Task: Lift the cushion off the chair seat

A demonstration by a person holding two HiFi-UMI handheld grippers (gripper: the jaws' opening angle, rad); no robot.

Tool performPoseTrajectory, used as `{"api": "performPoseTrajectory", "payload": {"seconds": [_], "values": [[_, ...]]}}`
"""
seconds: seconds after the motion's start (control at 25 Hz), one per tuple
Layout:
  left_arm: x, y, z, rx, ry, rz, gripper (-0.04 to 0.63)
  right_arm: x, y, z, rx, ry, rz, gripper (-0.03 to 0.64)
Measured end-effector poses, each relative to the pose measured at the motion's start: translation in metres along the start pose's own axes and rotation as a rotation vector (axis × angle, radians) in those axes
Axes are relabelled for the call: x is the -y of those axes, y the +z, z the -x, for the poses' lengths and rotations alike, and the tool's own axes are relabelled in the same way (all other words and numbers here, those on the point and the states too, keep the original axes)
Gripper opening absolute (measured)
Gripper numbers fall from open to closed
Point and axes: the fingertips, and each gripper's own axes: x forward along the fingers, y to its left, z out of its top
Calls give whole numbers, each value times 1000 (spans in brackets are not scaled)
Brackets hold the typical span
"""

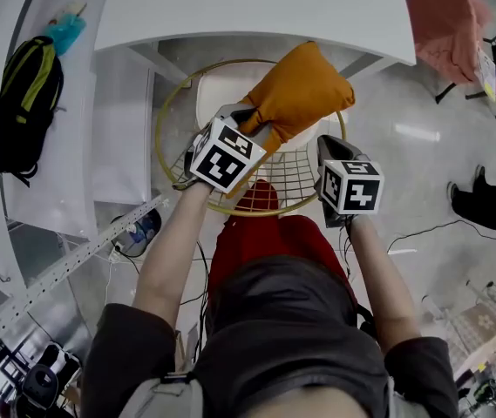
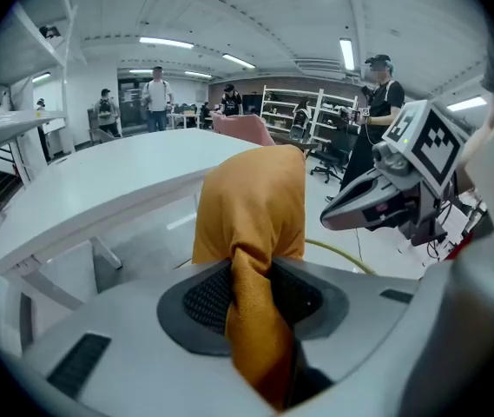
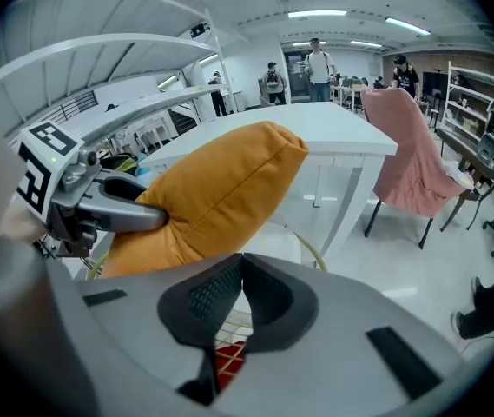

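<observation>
An orange cushion (image 1: 304,90) hangs in the air above the gold wire chair (image 1: 165,120), tilted up toward the white table. My left gripper (image 1: 252,120) is shut on the cushion's near corner. In the left gripper view a fold of the orange cushion (image 2: 251,207) is pinched between the pads of my left gripper (image 2: 251,268). My right gripper (image 1: 324,144) hovers just right of the cushion with nothing in it. In the right gripper view its pads meet at the tips of my right gripper (image 3: 242,263), and the cushion (image 3: 220,189) lies ahead and to the left. The wire seat (image 1: 291,177) below is bare.
A white table (image 1: 248,7) stands just beyond the chair. A black and yellow backpack (image 1: 25,103) lies on the white surface at the left. A chair draped in pink cloth (image 3: 411,163) stands to the right. Cables run across the floor (image 1: 422,233). People stand far back (image 2: 155,98).
</observation>
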Motion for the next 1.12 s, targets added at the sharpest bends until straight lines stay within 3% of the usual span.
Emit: {"api": "performPoseTrajectory", "payload": {"seconds": [0.64,1.12], "values": [[22,16,38,92,109,69,135,-5,-2,27,47,48,53,18],[48,31,65,190,167,161,135,-14,18,59,143,110,91,18]]}}
